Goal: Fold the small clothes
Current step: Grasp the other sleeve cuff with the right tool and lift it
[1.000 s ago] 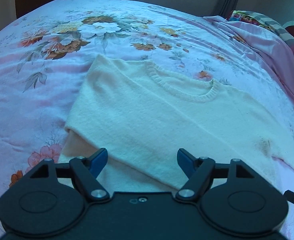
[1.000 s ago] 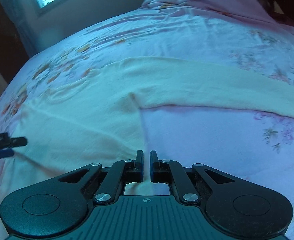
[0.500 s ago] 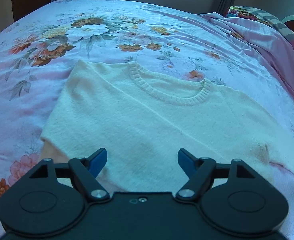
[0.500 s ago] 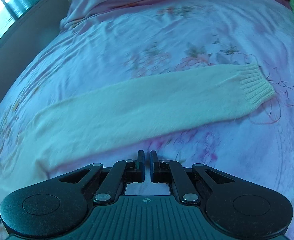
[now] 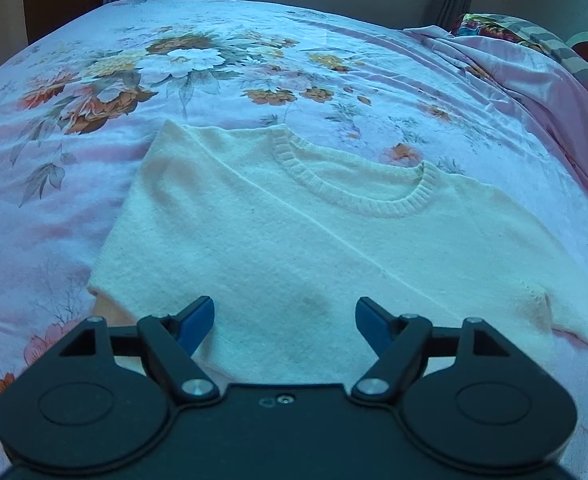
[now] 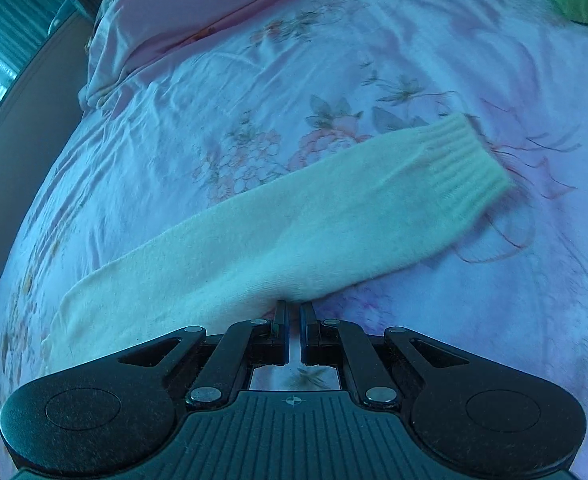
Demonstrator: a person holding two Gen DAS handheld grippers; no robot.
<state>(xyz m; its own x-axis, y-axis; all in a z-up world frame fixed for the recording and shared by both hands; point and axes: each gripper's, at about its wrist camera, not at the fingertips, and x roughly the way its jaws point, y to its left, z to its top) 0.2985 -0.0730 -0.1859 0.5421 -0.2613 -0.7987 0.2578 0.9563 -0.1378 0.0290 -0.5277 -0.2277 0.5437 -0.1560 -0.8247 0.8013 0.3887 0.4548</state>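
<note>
Hovering over cream sweater [image 5: 294,240] spread flat on flowered bedsheet [image 5: 54,200]; my left gripper [image 5: 285,320] gaping wide, empty. My right gripper [image 6: 292,320] pinched closed, empty, nearer outstretched sleeve [image 6: 294,232], running away toward upper right, cuff [image 6: 465,164] farthest.

The left gripper [image 5: 285,317] points down over the sweater [image 5: 294,232], jaws wide apart, nothing between the blue pads [image 5: 196,322]. The sweater is cream knit and lies flat on the bedsheet [image 5: 54,200], ribbed collar [image 5: 357,192] toward the far side. Its left edge is folded inward, forming a straight side; a crease runs diagonally across the body. A faint dark stain [image 5: 313,304] sits just ahead of the gripper. The bedsheet is pink with a floral print [image 5: 134,76]. At right, a bunched pink cloth [image 5: 533,80] lies beside a patterned pillow [image 5: 505,32].
</note>
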